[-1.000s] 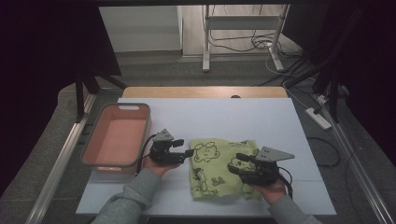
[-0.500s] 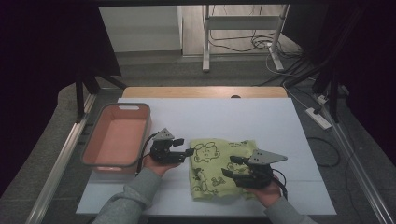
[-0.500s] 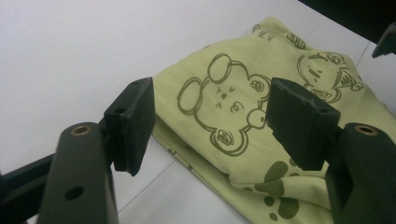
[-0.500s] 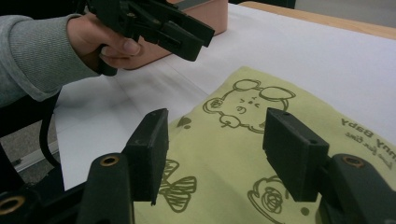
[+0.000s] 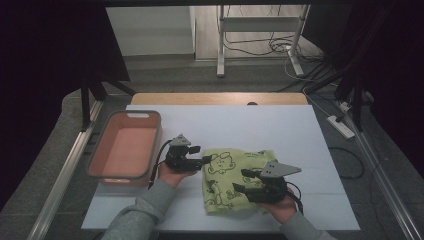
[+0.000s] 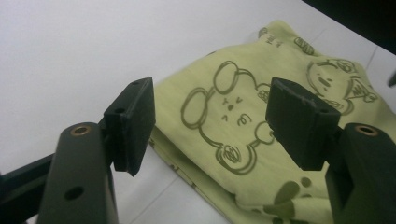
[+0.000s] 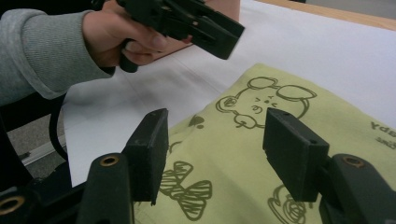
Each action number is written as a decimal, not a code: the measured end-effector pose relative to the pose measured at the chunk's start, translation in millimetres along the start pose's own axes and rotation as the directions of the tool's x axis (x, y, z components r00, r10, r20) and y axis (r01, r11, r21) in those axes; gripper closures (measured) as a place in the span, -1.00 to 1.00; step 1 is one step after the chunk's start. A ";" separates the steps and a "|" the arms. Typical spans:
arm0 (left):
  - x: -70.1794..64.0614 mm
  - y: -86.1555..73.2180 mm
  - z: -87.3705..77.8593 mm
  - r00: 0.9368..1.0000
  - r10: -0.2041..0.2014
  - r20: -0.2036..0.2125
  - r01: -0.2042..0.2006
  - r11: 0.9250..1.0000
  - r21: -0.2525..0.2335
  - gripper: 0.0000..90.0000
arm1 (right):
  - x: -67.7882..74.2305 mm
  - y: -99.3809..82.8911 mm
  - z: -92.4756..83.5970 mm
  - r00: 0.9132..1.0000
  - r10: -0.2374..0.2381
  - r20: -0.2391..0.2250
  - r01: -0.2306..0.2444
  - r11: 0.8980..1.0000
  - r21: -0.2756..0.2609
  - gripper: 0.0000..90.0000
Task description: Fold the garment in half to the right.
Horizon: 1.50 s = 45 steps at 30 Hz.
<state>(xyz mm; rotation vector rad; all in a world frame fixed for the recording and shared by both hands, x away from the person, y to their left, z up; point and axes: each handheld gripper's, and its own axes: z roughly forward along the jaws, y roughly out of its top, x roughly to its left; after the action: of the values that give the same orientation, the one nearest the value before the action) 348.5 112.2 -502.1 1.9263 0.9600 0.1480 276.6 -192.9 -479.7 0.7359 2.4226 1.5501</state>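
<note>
A folded light-green cloth (image 5: pixel 231 161) printed with cartoon bears lies on the white table (image 5: pixel 250 125), near its front. My left gripper (image 5: pixel 204 160) hovers at the cloth's left edge with its jaws open and nothing between them. In the left gripper view this gripper (image 6: pixel 210 116) looks over the cloth (image 6: pixel 233 135), its jaws apart above the fold. My right gripper (image 5: pixel 240 180) is open over the cloth's front part. In the right gripper view it (image 7: pixel 215 140) frames the cloth (image 7: pixel 243 149) without touching it, with the left gripper (image 7: pixel 205 23) and its hand beyond.
A pink plastic basket (image 5: pixel 152 145) stands at the table's left, close behind the left hand. A bare wooden strip (image 5: pixel 215 98) runs along the table's far edge. On the floor lie a power strip (image 5: pixel 341 126) to the right and a metal stand (image 5: pixel 257 30) with cables behind.
The right gripper has edged a little to the left over the cloth. The left gripper and the cloth have stayed put.
</note>
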 end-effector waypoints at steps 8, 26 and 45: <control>18.3 -0.3 23.0 0.998 -0.036 -0.047 0.038 0.998 0.051 -0.27 | 2.3 -0.7 4.0 1.000 -0.002 -0.011 0.002 1.000 0.008 -0.08; 34.7 -1.5 48.6 0.998 -0.066 -0.017 0.067 0.990 0.121 0.07 | 12.7 1.5 12.9 0.999 -0.013 -0.042 0.014 0.999 0.030 -0.11; 33.4 -0.3 49.8 0.996 0.010 -0.086 0.001 0.992 0.123 -0.07 | 35.1 1.8 48.7 0.994 -0.021 -0.106 0.032 0.994 0.106 -0.13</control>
<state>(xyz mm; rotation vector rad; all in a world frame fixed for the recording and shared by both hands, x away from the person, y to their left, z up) 394.4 100.2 -538.7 2.0491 1.0432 0.1802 266.2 -135.9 -495.6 0.6531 2.5984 1.4939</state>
